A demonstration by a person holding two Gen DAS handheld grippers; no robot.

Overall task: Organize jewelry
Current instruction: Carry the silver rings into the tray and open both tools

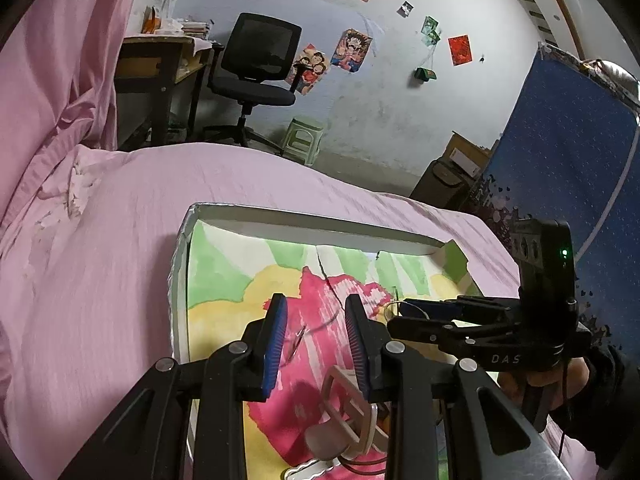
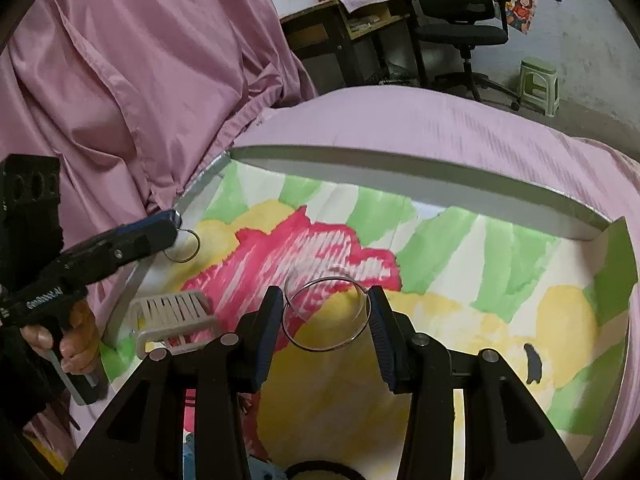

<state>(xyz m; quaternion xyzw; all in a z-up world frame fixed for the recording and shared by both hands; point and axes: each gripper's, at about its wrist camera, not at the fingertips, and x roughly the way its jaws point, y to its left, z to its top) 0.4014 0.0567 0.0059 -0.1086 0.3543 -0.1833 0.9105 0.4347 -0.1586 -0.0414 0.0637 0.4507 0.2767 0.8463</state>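
A shallow tray [image 1: 182, 280] lined with a pink, yellow and green painted sheet lies on the pink bed. My right gripper [image 2: 326, 316] is shut on a thin metal bangle [image 2: 325, 348], held across its width above the sheet. In the left wrist view the right gripper [image 1: 396, 312] shows side-on with the bangle's edge [image 1: 389, 307] at its tips. My left gripper [image 1: 316, 320] is open and empty, over the pink patch. In the right wrist view the left gripper [image 2: 174, 220] hangs beside a small ring [image 2: 183, 246]. A beige slotted holder [image 2: 172, 320] stands on the tray.
The pink bedsheet [image 1: 100, 260] surrounds the tray [image 2: 440, 184], with bunched pink fabric [image 2: 140, 80] at the left. A thin wire piece [image 1: 298, 338] lies on the sheet. A dark small item [image 2: 532, 366] lies at the right. A desk, office chair [image 1: 260, 64] and stool stand beyond the bed.
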